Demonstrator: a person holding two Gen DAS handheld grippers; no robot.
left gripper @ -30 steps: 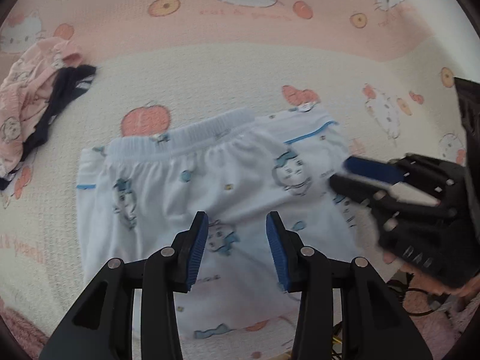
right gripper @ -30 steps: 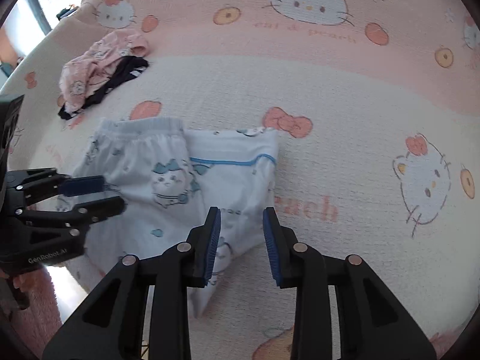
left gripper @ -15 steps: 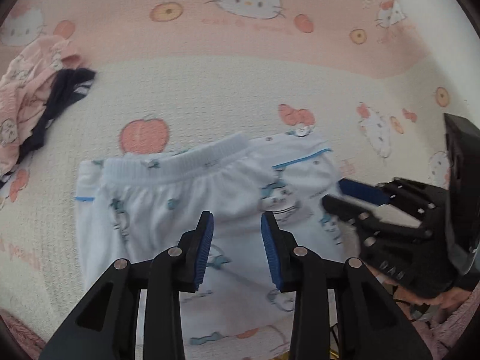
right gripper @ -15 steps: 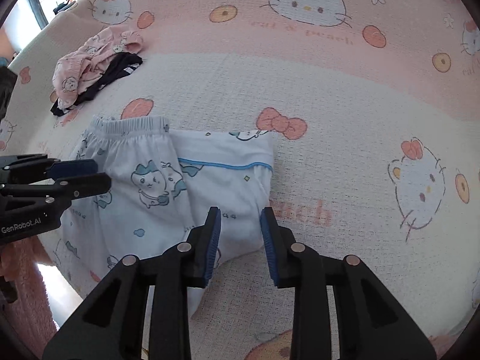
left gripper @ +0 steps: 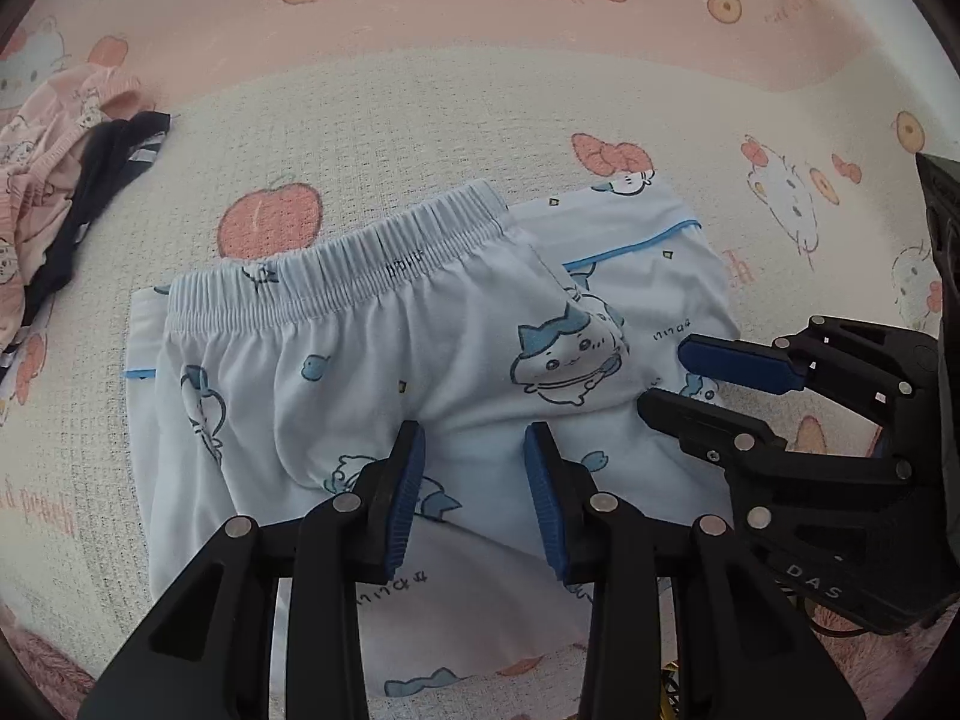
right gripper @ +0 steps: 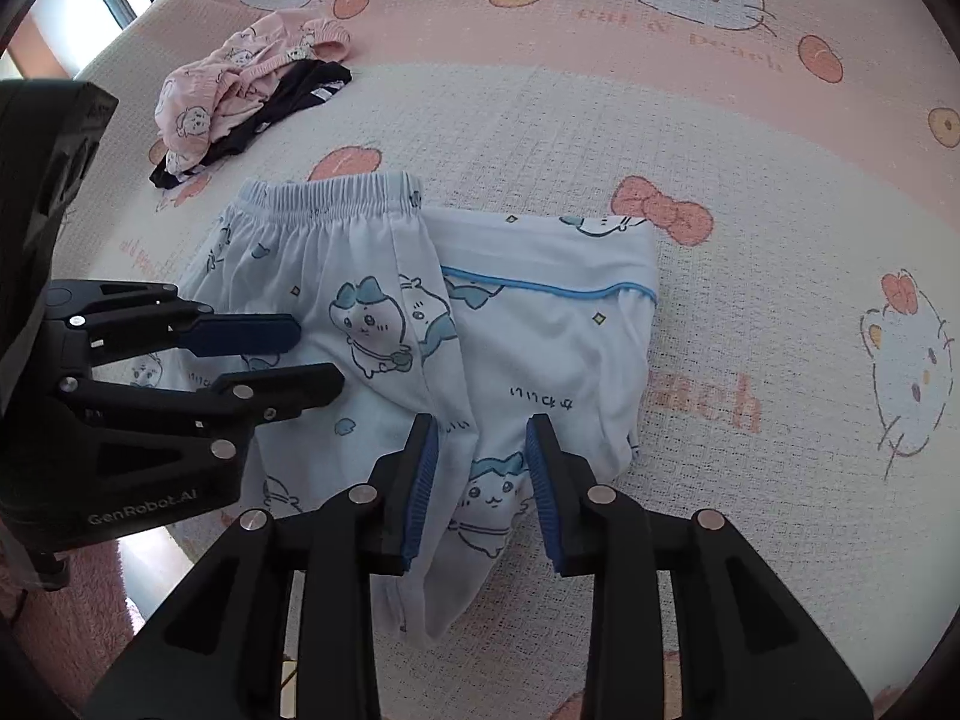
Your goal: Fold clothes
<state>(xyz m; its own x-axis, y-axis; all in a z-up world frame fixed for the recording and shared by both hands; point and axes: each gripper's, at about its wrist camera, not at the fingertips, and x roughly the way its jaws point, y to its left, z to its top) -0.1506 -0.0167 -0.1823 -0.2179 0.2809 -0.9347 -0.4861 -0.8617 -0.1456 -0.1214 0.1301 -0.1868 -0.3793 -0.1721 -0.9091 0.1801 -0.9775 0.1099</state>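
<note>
Two claws: both hover over the pale blue pyjama trousers (left gripper: pixel 384 360), nothing pinched yet.
Spare clothes: a pink and black heap (left gripper: pixel 54 180) lies far left on the bed cover (left gripper: pixel 420 132), well apart.
Left claw (left gripper: pixel 474 480): pads apart, empty, above the trouser seat below the waistband (left gripper: pixel 336 276).
Right claw (right gripper: pixel 480 474): pads apart, empty, over the folded leg by the blue-piped top (right gripper: pixel 558 324).
Advice: I'd lower each claw onto a single hem edge, pinch only the top layers, then lift both evenly so the fold lands square.
</note>
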